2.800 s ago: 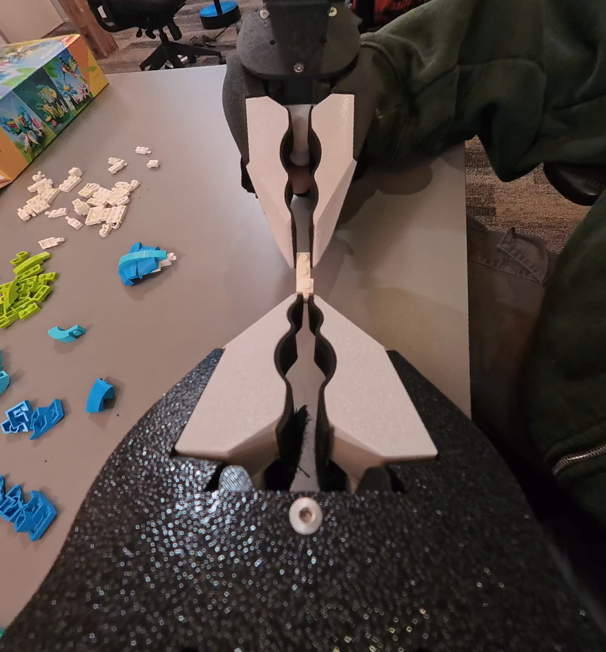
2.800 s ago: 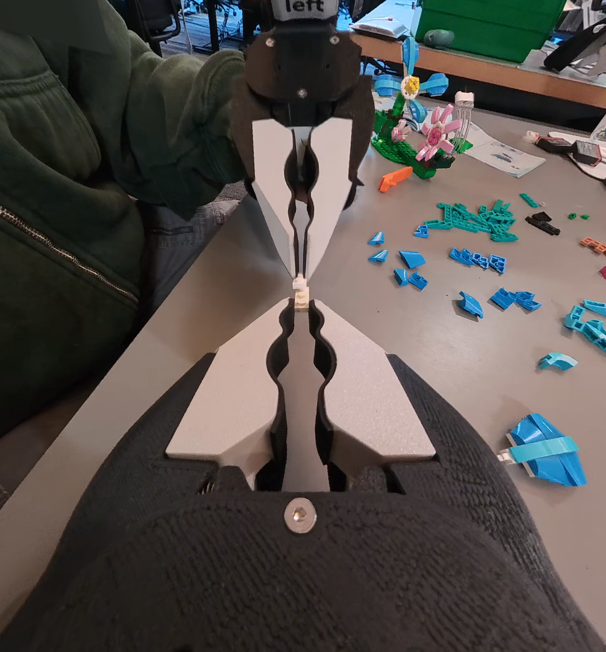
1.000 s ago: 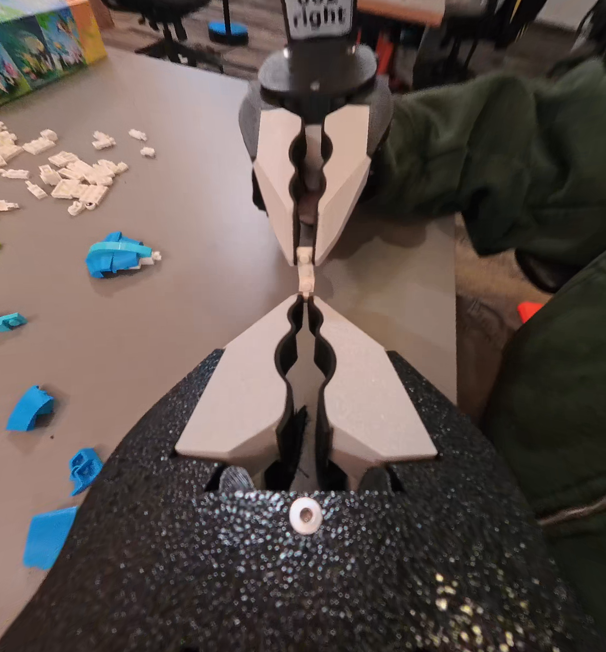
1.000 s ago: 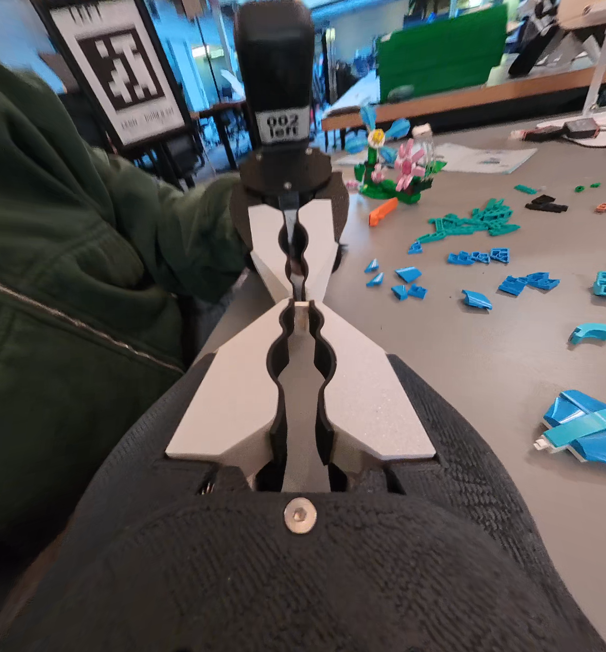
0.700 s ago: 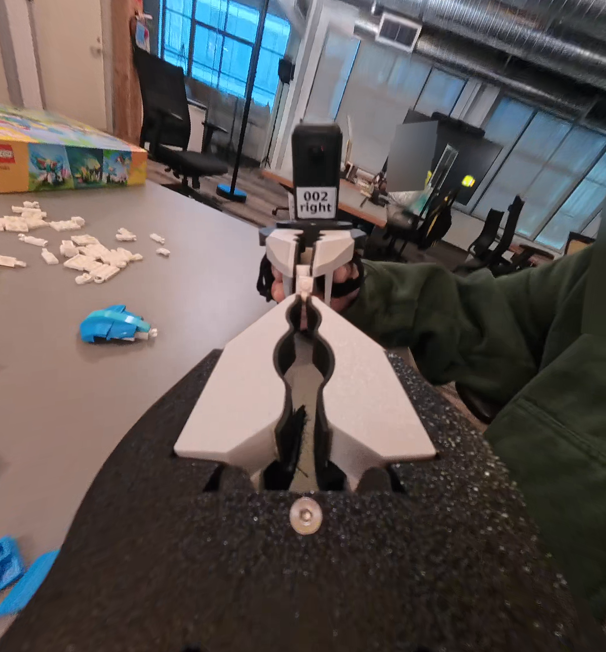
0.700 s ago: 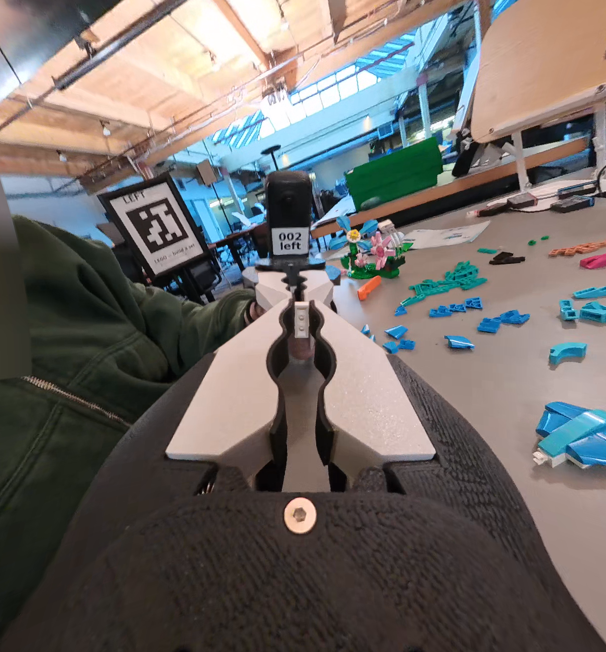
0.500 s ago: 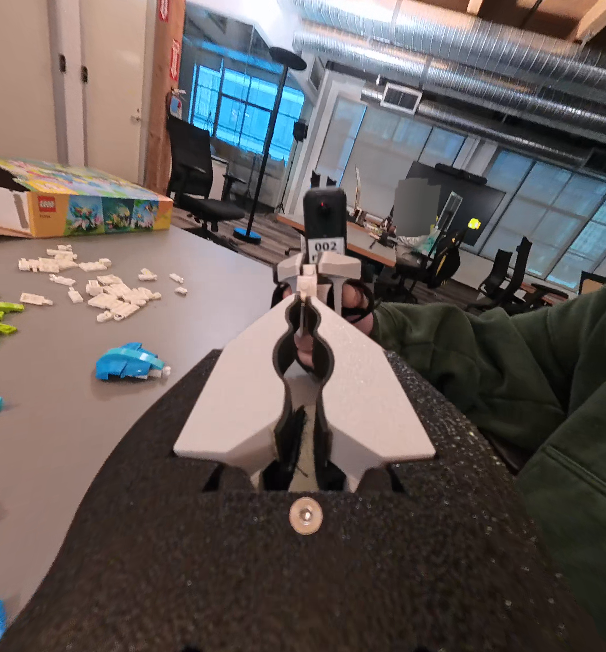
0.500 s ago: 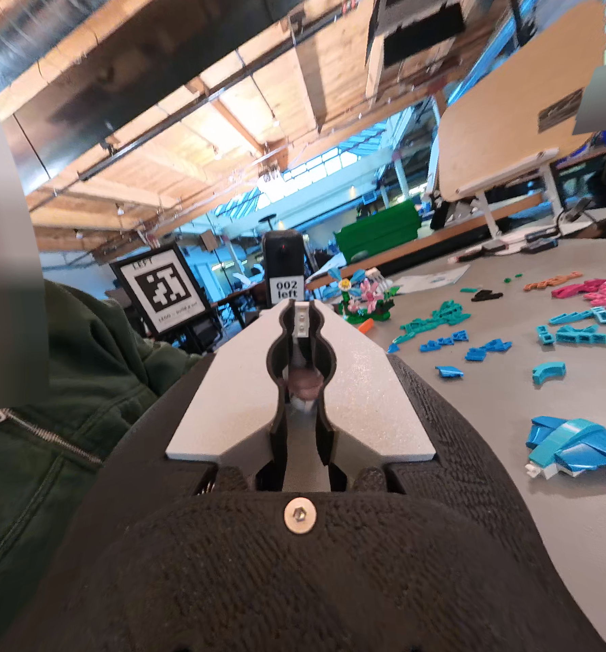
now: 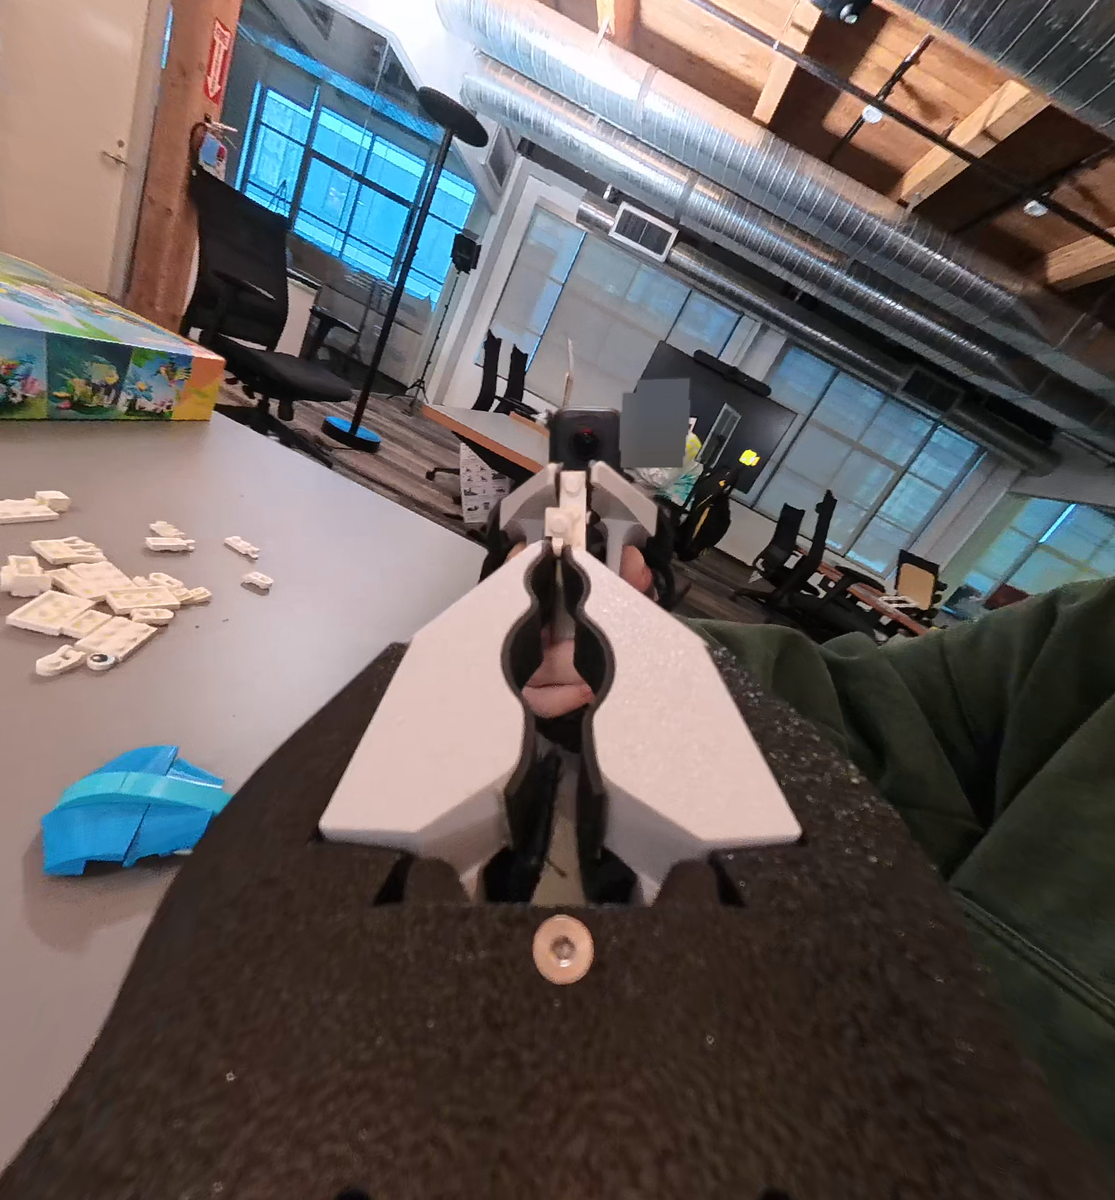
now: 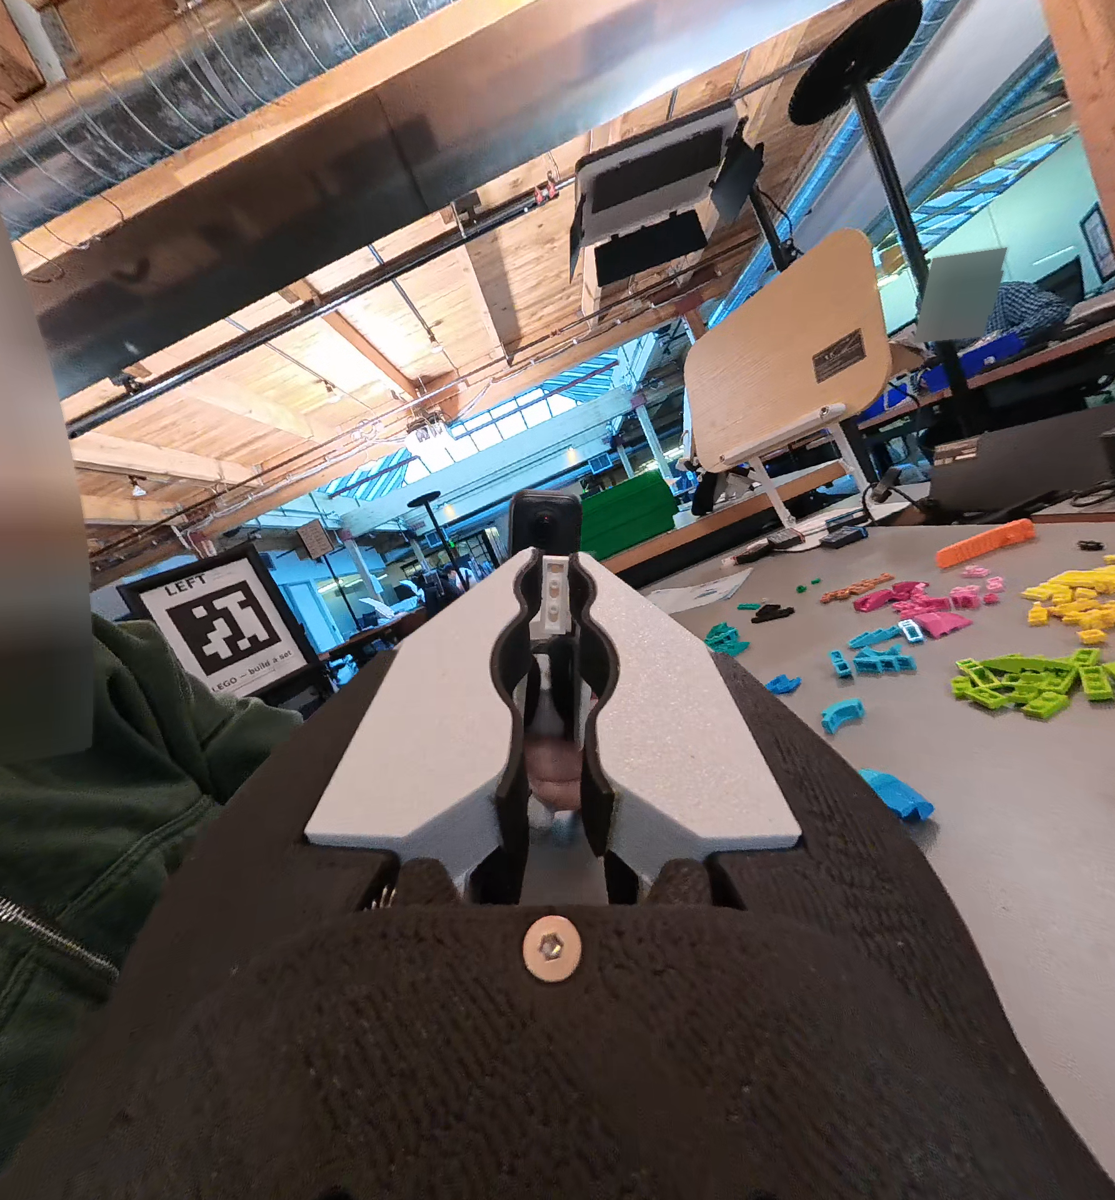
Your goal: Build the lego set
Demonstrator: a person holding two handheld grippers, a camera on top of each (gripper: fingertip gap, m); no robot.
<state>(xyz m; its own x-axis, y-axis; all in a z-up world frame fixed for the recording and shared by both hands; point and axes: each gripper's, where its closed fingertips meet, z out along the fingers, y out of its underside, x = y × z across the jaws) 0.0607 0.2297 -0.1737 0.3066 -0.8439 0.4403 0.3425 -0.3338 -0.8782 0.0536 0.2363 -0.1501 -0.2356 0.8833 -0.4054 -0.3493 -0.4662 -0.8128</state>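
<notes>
Here, both grippers meet nose to nose above the table (image 9: 347, 584).
The right gripper (image 10: 553, 575) clamps a white plate (image 10: 555, 600) (apparently steadying it); the left gripper (image 9: 561, 552) pinches another white piece's (image 9: 566, 526) thin edge.

Grippers: two, left gripper (image 9: 561, 552) and right gripper (image 10: 551, 571)
White brick pieces between the jaws: two, joined, white plate (image 9: 571, 500) and white brick (image 9: 564, 525)
Blue brick assemblies: one (image 9: 129, 808) on the tabletop (image 9: 295, 623)
Loose white bricks (image 9: 81, 597): a scattered heap, too many to count
Toy boxes: one (image 9: 81, 363)
Lime green bricks (image 10: 1048, 685): one heap
Yellow bricks (image 10: 1100, 594): one heap
Pink bricks (image 10: 918, 600): one heap
Marker signs: one (image 10: 224, 623)
</notes>
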